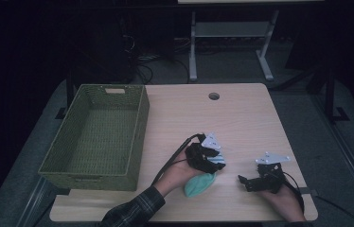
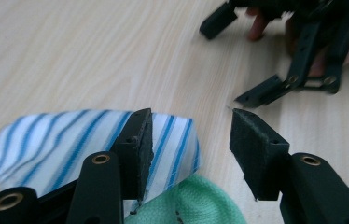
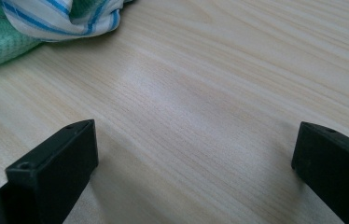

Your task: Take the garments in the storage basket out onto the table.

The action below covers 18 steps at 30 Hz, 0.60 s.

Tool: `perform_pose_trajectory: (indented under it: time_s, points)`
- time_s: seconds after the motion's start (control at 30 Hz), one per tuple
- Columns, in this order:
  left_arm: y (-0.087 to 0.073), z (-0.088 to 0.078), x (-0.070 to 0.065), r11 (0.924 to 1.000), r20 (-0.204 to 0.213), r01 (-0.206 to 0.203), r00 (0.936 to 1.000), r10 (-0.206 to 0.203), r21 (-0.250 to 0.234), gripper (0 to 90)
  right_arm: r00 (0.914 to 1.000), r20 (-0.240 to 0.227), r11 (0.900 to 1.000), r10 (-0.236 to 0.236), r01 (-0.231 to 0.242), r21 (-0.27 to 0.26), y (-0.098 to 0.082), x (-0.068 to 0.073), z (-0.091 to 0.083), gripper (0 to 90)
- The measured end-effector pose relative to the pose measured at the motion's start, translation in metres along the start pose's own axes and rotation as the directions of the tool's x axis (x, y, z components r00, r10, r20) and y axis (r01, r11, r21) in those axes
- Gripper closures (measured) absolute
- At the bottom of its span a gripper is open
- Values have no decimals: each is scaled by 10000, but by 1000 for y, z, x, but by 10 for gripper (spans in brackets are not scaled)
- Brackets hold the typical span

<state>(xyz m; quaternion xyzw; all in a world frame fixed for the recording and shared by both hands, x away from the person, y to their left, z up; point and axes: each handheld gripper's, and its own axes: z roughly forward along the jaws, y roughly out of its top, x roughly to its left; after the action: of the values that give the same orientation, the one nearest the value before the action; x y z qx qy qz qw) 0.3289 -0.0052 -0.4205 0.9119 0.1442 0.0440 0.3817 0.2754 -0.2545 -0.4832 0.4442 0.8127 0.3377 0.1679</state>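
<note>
A white cloth with blue stripes (image 2: 46, 144) lies on the wooden table (image 1: 241, 118), with a mint-green cloth (image 1: 199, 185) against its near side. My left gripper (image 1: 211, 158) hovers over both cloths. In the left gripper view its jaws (image 2: 191, 144) stand apart: the left jaw sits over the striped cloth's edge, the green cloth (image 2: 196, 205) lies just below, and bare table shows in the gap. To the right, my right gripper (image 1: 246, 182) rests low on the table, open wide (image 3: 193, 149) with nothing between its fingers. The striped cloth (image 3: 60, 14) and green cloth (image 3: 0, 42) lie ahead of it.
A green woven basket (image 1: 137, 137) stands on the left side of the table, with nothing in it. A round cable hole (image 1: 214, 96) is near the table's far edge. Beyond the table stands a white metal frame (image 1: 232, 33) on the floor.
</note>
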Motion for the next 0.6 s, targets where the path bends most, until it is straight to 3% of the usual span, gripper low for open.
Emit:
perform_pose_trajectory:
  time_s: [0.07,0.17,0.37,0.6]
  points:
    - [-1,7,1,9991,-276,-94,9996,105,417,460,10000,4,10000,-6,6,-5,0,0,0,1]
    - [-5,13,4,9975,-273,6,9996,13,702,437,10000,3,10000,5,-5,4,0,0,0,1]
    - [-11,21,7,9963,-397,222,9990,-189,830,424,10000,3,10000,2,-2,4,0,0,0,1]
    - [-15,24,9,9948,-588,83,9983,-23,1018,469,10000,2,10000,-17,17,-2,0,0,0,1]
